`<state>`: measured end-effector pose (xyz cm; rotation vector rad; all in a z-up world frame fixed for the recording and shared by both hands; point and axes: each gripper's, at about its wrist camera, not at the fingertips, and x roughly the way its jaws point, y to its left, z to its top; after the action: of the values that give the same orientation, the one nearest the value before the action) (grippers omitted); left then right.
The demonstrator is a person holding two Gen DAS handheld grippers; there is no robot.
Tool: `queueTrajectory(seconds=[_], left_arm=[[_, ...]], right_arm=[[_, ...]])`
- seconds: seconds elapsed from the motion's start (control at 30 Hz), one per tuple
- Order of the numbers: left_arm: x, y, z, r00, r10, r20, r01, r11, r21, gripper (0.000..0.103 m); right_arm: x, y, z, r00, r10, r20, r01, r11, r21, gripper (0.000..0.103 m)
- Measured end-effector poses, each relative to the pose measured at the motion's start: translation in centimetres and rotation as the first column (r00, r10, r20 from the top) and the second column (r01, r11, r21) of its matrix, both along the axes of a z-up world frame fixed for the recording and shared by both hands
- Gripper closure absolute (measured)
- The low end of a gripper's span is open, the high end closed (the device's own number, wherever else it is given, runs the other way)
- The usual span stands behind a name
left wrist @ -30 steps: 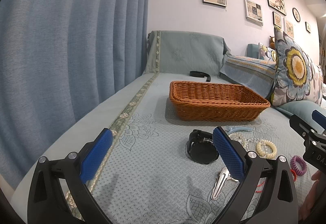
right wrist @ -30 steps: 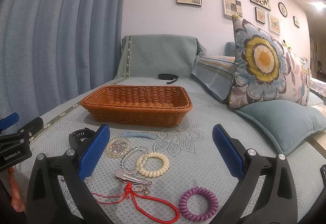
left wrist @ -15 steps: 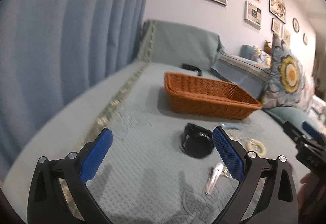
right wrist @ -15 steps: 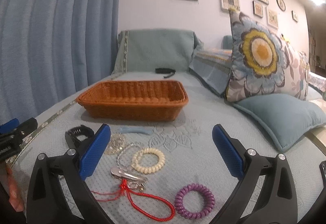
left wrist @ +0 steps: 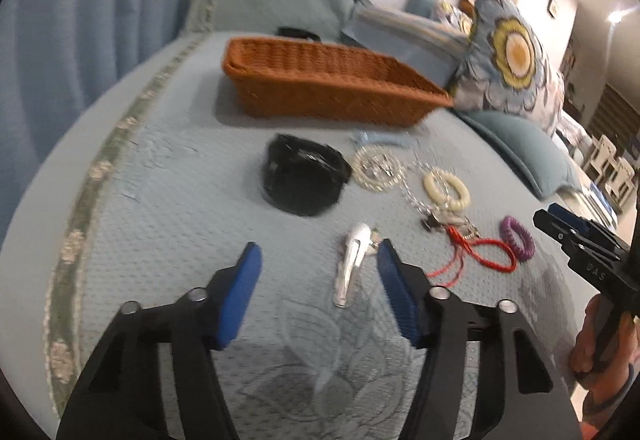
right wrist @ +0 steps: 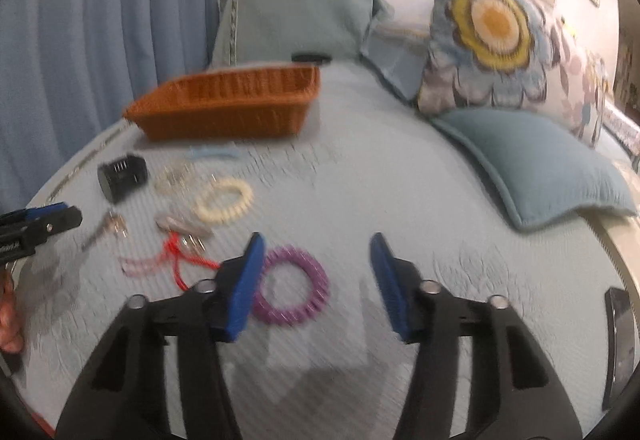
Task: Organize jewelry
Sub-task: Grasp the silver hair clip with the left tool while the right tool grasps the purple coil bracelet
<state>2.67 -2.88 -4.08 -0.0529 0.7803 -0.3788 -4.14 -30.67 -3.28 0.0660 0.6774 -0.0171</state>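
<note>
Left wrist view: my left gripper is closing, pads clear of the silver hair clip lying on the bed cover between them. My right gripper is closing too, the purple coil band just inside its left pad, apparently untouched through the blur. Beyond lie the cream bracelet and wicker basket.

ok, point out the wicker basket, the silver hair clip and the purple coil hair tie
wicker basket [left wrist: 320,96]: left wrist view, front wall
silver hair clip [left wrist: 351,268]: left wrist view, mid-body
purple coil hair tie [right wrist: 320,282]: right wrist view, right side of ring
</note>
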Motion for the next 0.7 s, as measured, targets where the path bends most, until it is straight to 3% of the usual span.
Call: queueTrajectory(seconds=[0.17, 0.37, 0.47, 0.53, 0.6, 0.7], left_arm=[[0.2, -1.0, -0.5, 0.999, -0.036, -0.038, 0.037, 0.999, 0.017, 0.054], [0.9, -2.1, -0.7, 0.997, -0.052, -0.056, 0.055, 0.997, 0.061, 0.056], [1.1, -2.9, -0.7, 0.997, -0.058, -0.053, 0.063, 0.994, 0.094, 0.057], [1.0, -3.5, -0.8, 0.998, -0.054, -0.044, 0.06, 0.988, 0.141, 0.067], [1.0, -4.0, -0.7, 0.998, -0.051, -0.033, 0.056, 0.982, 0.183, 0.089], [0.9, -3.9, -0.2, 0.997, -0.067, -0.027, 0.071, 0.984, 0.165, 0.089]], right_arm=[[0.9, -0.6, -1.2, 0.995, 0.036, -0.093, -0.033, 0.999, 0.04, 0.065], [2.8, 0.1, -2.1, 0.986, 0.048, -0.159, -0.045, 0.999, 0.021, 0.067], [3.0, 0.7, -2.1, 0.985, 0.064, -0.161, -0.063, 0.998, 0.013, 0.084], [3.1, 1.2, -2.0, 0.984, 0.07, -0.163, -0.072, 0.997, -0.005, 0.092], [3.2, 1.3, -1.9, 0.985, 0.071, -0.16, -0.073, 0.997, -0.01, 0.093], [3.3, 1.3, -1.5, 0.986, 0.071, -0.151, -0.071, 0.997, 0.009, 0.094]])
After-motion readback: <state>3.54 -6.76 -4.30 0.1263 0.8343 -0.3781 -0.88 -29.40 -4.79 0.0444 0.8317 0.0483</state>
